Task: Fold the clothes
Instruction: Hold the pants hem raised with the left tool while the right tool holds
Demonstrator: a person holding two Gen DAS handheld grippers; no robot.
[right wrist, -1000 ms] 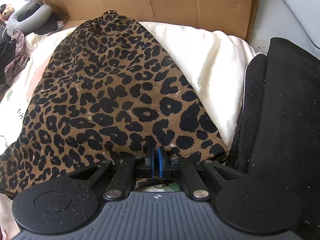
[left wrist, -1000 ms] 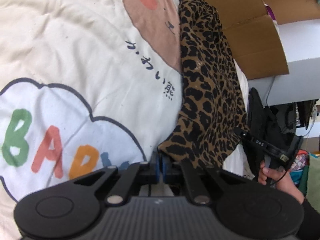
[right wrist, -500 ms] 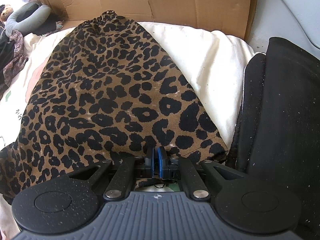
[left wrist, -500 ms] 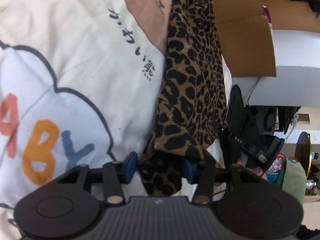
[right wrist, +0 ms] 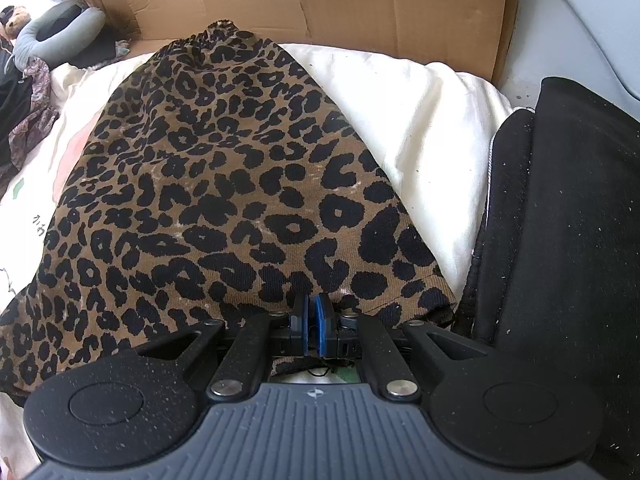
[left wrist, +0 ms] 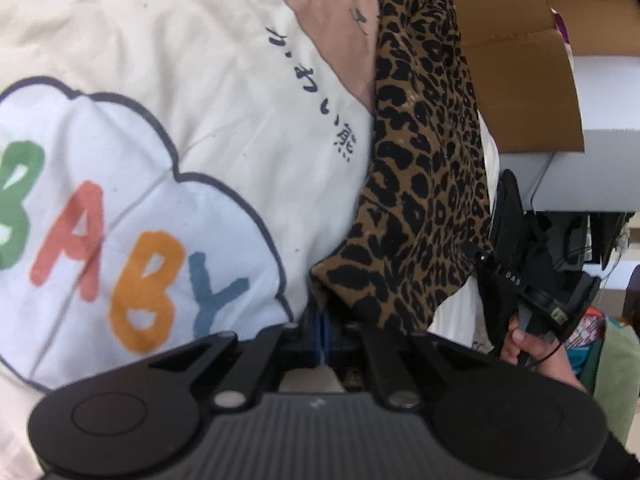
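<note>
One view alone shows the BABY print (left wrist: pixel 120 268) beside the leopard skirt (left wrist: pixel 424 184).

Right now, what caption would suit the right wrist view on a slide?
Right gripper pinching the near hem of a leopard-print skirt spread on a cream blanket, cardboard behind.

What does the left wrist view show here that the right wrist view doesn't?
Only the left wrist view shows the BABY cloud print on the cream bedding, and the person's hand holding the right gripper's handle. Only the right wrist view shows the grey neck pillow and the black garment lying beside the skirt. Both show the leopard-print skirt, the cardboard behind it, and each camera's own gripper, left gripper and right gripper, shut on the skirt's near edge.
</note>
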